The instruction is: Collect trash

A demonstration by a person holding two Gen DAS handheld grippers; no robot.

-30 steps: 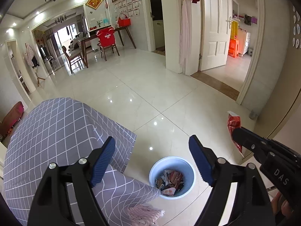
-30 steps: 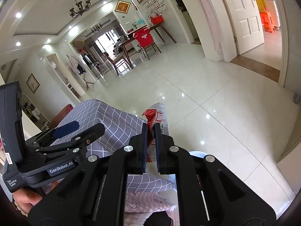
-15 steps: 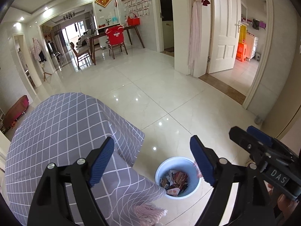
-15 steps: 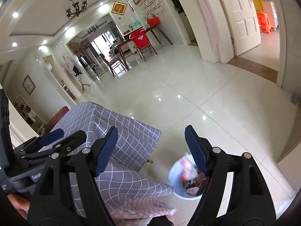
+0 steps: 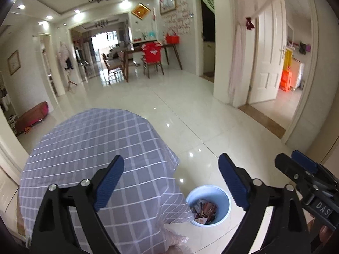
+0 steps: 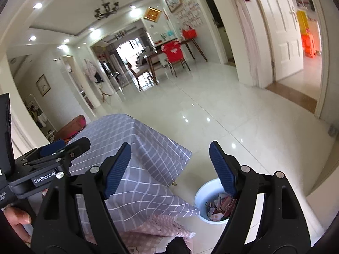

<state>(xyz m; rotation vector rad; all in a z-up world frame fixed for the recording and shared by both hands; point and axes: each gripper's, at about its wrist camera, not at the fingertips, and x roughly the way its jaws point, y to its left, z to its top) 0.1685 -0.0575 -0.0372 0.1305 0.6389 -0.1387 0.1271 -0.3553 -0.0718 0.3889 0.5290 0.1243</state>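
Trash (image 5: 204,209) lies as a heap of crumpled wrappers, red, brown and pale, inside a round pale-blue bin (image 5: 224,196) that stands on the glossy white tiled floor (image 5: 190,116), just beside the hanging corner of the cloth-covered worktop (image 5: 91,148). From the right wrist view the same bin (image 6: 200,192) looks white, and the wrappers (image 6: 218,208) fill its bottom, partly hidden by one blue pad.

Largest in both views is the floor, which runs back to a dining table with a red-covered chair (image 5: 151,53) and, on the right, to an open white door (image 5: 269,53). Next comes the worktop, draped in a grey cloth with a white grid; its top shows nothing lying on it in either view. A pink fringed cloth (image 6: 156,230) hangs below the grey cloth's edge near the bin.

The left claw (image 5: 171,182) is released, its two blue-padded fingers (image 5: 109,183) spread wide with nothing between them; it hovers above the worktop's near edge, with the bin showing in the gap toward its right finger. The right claw (image 6: 169,169) is likewise released and holds nothing, its blue pads (image 6: 117,170) far apart, hanging over the worktop corner and the bin. Each claw shows at the edge of the other's view, the left one (image 6: 48,154) held in a bare hand (image 6: 15,218).
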